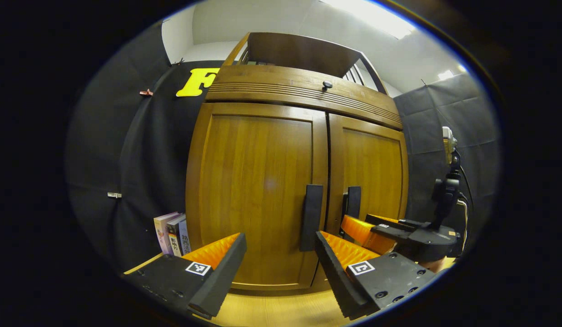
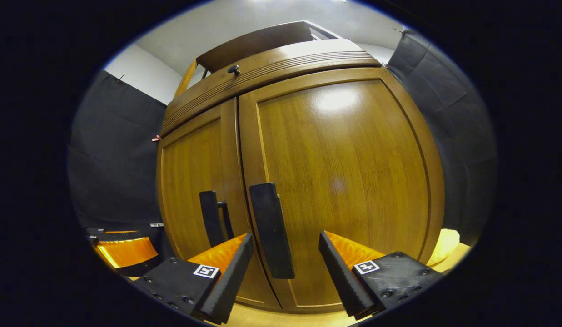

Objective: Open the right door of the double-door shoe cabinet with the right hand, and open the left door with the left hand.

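The wooden shoe cabinet (image 1: 258, 181) stands close ahead with both doors shut. In the left gripper view, my left gripper (image 1: 281, 261) is open in front of the left door (image 1: 258, 190). That door's black bar handle (image 1: 311, 217) rises just beyond the gap, near the right-hand finger. My right gripper (image 1: 399, 231) sits farther right, by the right door's handle (image 1: 353, 202). In the right gripper view, my right gripper (image 2: 285, 263) is open, and the right door's handle (image 2: 271, 229) stands between its fingers, untouched. The left door's handle (image 2: 211, 225) and my left gripper (image 2: 121, 250) lie to the left.
A drawer with a small black knob (image 1: 327, 84) runs above the doors. Several books (image 1: 171, 234) lean against the cabinet's left side. A pale yellow object (image 2: 446, 243) lies by the cabinet's right corner. Light wooden surface (image 1: 271, 311) runs beneath the grippers.
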`<state>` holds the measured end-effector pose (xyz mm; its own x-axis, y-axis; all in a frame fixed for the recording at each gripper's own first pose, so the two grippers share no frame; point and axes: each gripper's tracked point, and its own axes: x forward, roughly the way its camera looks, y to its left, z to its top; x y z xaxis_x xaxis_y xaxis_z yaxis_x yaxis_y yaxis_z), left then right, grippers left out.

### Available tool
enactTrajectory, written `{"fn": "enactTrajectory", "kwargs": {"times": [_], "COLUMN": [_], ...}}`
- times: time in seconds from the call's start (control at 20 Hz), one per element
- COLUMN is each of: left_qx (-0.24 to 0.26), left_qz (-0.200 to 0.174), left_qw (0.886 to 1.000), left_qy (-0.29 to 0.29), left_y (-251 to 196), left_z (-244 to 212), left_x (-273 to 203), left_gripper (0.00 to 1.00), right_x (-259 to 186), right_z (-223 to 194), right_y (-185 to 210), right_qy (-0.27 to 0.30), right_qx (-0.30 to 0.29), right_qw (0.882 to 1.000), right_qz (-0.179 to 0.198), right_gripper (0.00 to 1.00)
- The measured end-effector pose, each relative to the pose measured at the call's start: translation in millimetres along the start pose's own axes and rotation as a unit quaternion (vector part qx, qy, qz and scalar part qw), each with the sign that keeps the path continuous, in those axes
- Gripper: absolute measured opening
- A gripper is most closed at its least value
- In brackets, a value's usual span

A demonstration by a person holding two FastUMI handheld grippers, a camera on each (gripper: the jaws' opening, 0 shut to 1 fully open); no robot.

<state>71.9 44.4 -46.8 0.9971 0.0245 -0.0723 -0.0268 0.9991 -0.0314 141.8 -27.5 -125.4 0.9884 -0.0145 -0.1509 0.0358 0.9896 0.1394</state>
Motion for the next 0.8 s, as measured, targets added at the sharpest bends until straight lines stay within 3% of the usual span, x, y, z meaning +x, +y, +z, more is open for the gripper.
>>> {"fn": "enactTrajectory", "kwargs": {"times": [0.2,0.25,0.35,0.45,0.5,0.6,0.65,0.75,0.8], "left_qx": [0.003,0.008,0.016,0.021,0.022,0.021,0.021,0.020,0.020], "left_qz": [0.011,0.015,0.021,0.026,0.026,0.027,0.028,0.032,0.032], "left_qw": [1.000,1.000,1.000,0.999,0.999,0.999,0.999,0.999,0.999], "left_qy": [0.008,0.010,0.010,0.010,0.011,0.012,0.012,0.010,0.010], "left_y": [10,12,15,18,19,19,21,22,22], "left_z": [-5,-6,-8,-10,-11,-12,-12,-10,-10], "left_x": [6,7,8,7,7,5,5,3,2], "left_gripper": [0.94,0.94,0.94,0.92,0.94,0.94,0.94,0.94,0.94], "right_x": [8,9,11,13,12,14,17,14,15], "right_z": [0,-1,2,2,5,5,6,6,6], "right_y": [1,2,4,8,14,13,13,14,14], "right_qy": [-0.013,-0.015,-0.022,-0.027,-0.035,-0.040,-0.041,-0.039,-0.041], "right_qx": [-0.003,0.000,0.002,0.001,0.000,-0.006,-0.006,-0.005,-0.014], "right_qw": [1.000,1.000,1.000,1.000,0.999,0.999,0.999,0.999,0.999], "right_qz": [0.007,0.007,0.014,0.016,0.026,0.020,0.020,0.019,0.017], "right_gripper": [0.90,0.82,0.81,0.65,0.49,0.36,0.42,0.42,0.33]}}
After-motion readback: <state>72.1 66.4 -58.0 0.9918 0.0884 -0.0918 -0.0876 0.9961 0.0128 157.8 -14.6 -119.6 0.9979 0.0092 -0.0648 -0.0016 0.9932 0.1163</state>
